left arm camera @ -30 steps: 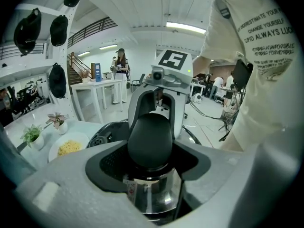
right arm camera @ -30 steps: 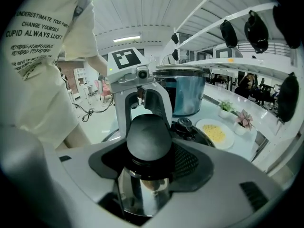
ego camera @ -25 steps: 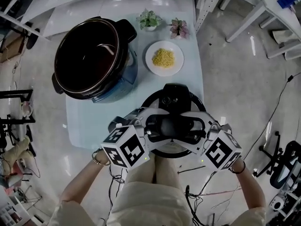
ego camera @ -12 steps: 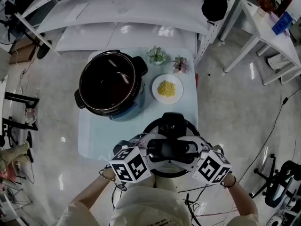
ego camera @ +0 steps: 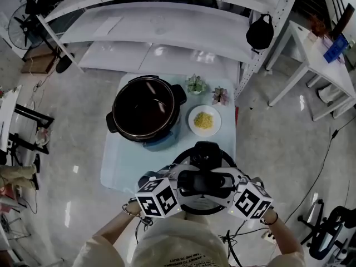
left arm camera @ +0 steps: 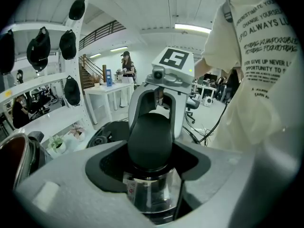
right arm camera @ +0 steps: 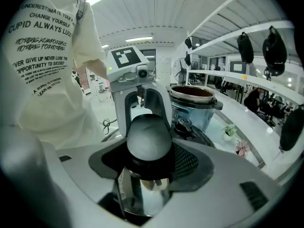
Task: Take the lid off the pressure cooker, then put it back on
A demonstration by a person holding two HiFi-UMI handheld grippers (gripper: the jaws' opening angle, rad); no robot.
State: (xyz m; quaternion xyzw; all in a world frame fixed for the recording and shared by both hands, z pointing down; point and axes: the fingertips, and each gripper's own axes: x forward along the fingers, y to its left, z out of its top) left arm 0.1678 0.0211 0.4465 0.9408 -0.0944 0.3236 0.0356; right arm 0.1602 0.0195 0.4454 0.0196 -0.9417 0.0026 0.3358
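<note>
The left gripper and right gripper had fingers clamped on opposite ends of the lid handle; the open cooker lay far-left of the lid.

Green plant beside pink plant; plate of yellow grains nearby.

The table holds a big pot at ten o'clock, a green plant and a pink plant at one, and a plate at three.

We find bare table left of the lid; cooker pot, plate and plants obstruct beyond.
</note>
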